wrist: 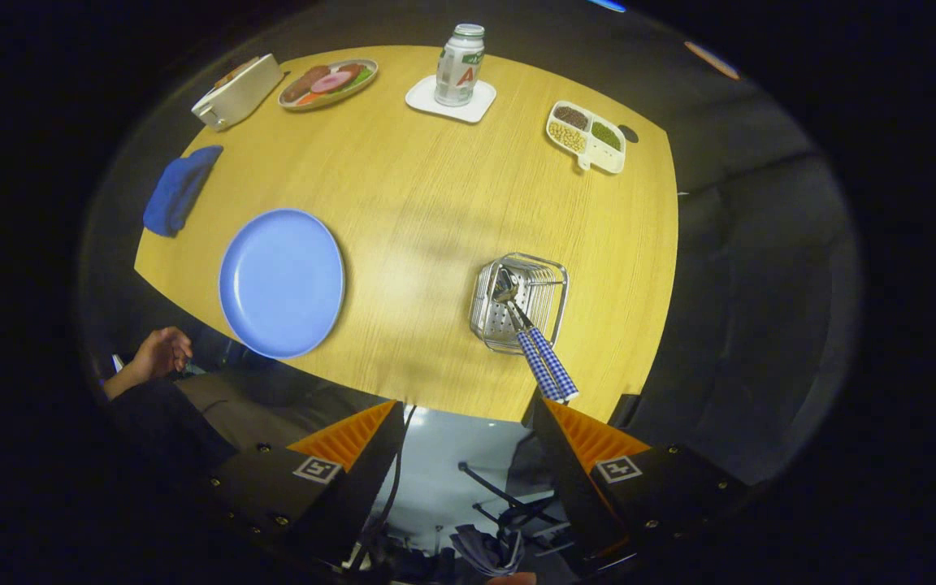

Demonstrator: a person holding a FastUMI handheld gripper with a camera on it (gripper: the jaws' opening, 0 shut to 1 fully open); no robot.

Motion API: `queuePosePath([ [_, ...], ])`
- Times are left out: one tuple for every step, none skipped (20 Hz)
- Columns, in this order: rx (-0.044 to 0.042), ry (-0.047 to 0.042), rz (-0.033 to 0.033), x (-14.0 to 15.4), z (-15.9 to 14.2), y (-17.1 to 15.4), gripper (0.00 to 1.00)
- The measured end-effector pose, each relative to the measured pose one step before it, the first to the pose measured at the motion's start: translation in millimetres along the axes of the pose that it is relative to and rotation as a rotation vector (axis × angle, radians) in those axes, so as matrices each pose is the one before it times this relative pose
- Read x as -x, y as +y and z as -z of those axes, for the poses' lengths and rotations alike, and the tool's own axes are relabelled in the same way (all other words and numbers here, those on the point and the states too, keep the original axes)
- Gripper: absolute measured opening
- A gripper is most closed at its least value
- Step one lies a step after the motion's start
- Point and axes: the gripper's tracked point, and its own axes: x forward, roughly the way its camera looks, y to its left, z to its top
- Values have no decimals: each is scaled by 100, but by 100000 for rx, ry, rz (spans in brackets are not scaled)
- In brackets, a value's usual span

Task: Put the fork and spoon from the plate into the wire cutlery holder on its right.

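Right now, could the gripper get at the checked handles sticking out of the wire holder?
Probably yes. The gripper is open and holds nothing, and the checked handles lean out of the wire holder just ahead of its fingers, nothing between.

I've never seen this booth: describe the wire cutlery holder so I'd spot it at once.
On the round wooden table, look right of the blue plate, just beyond the open gripper. The wire cutlery holder is the one shiny metal basket, with two blue-checked handles leaning out.
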Motion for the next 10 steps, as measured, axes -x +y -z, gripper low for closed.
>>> queuePosePath([
  [-1775, -4387, -528, 89, -318, 1027, 97],
  [-1030, -3985, -60, 50, -159, 1068, 98],
  [-523, -2813, -117, 50, 28, 1198, 97],
  [275, -2182, -586, -19, 128, 1306, 97],
  [-320, -2950, -1135, -53, -181, 1384, 98],
  [-229, -2694, -797, 25, -89, 1363, 98],
  [-252, -2214, -439, -6, -76, 1075, 98],
  [-272, -2237, 86, -7, -188, 976, 98],
  [-339, -1753, 1251, 38, -87, 680, 98],
  [-114, -2190, 561, 16, -224, 660, 98],
])
